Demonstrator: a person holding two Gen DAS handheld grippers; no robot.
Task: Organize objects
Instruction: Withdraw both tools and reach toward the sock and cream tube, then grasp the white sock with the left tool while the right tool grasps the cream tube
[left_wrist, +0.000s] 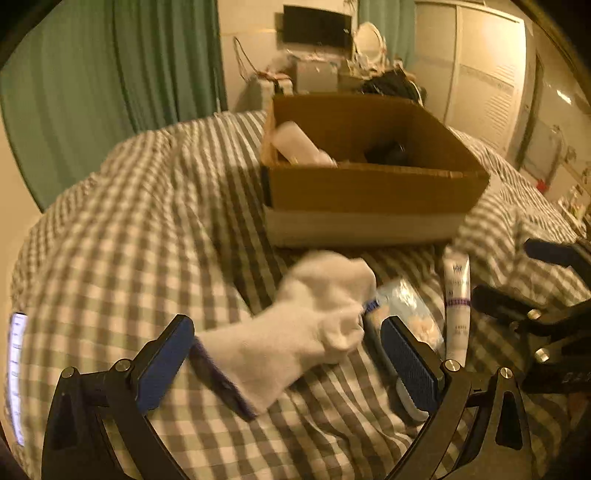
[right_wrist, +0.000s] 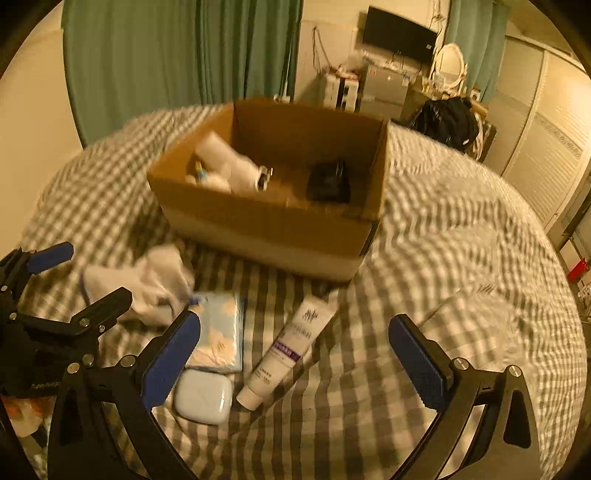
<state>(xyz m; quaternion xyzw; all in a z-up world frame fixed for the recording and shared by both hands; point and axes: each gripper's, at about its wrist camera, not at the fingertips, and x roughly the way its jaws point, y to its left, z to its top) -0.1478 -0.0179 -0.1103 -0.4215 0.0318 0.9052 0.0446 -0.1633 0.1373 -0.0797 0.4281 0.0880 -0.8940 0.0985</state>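
Note:
A white sock (left_wrist: 295, 328) with a purple cuff lies on the checked bedspread between the open jaws of my left gripper (left_wrist: 288, 362); it also shows in the right wrist view (right_wrist: 147, 284). A tissue pack (right_wrist: 218, 336), a white case (right_wrist: 203, 397) and a white tube (right_wrist: 288, 347) lie in front of my open, empty right gripper (right_wrist: 295, 362). The cardboard box (right_wrist: 266, 229) behind them holds a white bottle (right_wrist: 232, 166) and a black object (right_wrist: 328, 181). The left gripper (right_wrist: 48, 280) shows at the left of the right wrist view.
The checked bedspread (left_wrist: 147, 221) has folds and bumps. Green curtains (left_wrist: 110, 74), a cluttered desk (right_wrist: 388, 85) with a monitor and mirror, and a white wardrobe (left_wrist: 480, 74) stand beyond the bed. A lit phone screen (left_wrist: 16, 376) shows at the far left.

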